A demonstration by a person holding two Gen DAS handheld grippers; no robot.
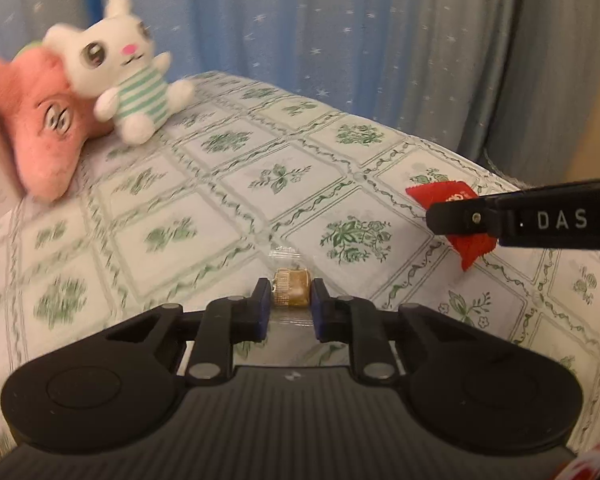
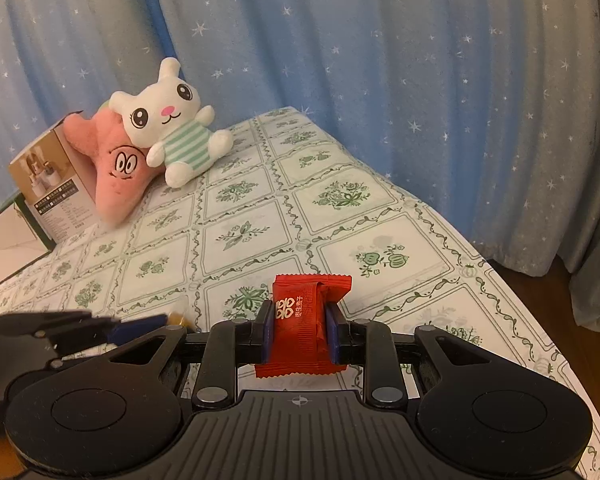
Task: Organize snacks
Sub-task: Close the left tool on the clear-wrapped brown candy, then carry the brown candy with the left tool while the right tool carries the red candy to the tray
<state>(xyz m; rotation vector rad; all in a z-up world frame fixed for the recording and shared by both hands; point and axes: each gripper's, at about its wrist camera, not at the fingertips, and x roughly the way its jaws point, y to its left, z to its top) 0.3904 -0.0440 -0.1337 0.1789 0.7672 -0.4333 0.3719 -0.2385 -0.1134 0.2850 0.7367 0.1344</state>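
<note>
Both wrist views close, angled down over tablecloth; share plush rabbit, curtain.

- The table stands in front of a curtain that hangs behind its far and right edges.
- At the far left of the table, a rabbit toy leans on a star-shaped plush — the plush is behind and to its left.
- A box stands behind the plush, at the left table edge.
- Near the front, the left gripper has a clear-wrapped sweet between its pads, above the tablecloth.
- To its right, the right gripper holds a wrapped candy between its pads — also above the cloth.
- The two grippers are near each other, side by side.
</note>
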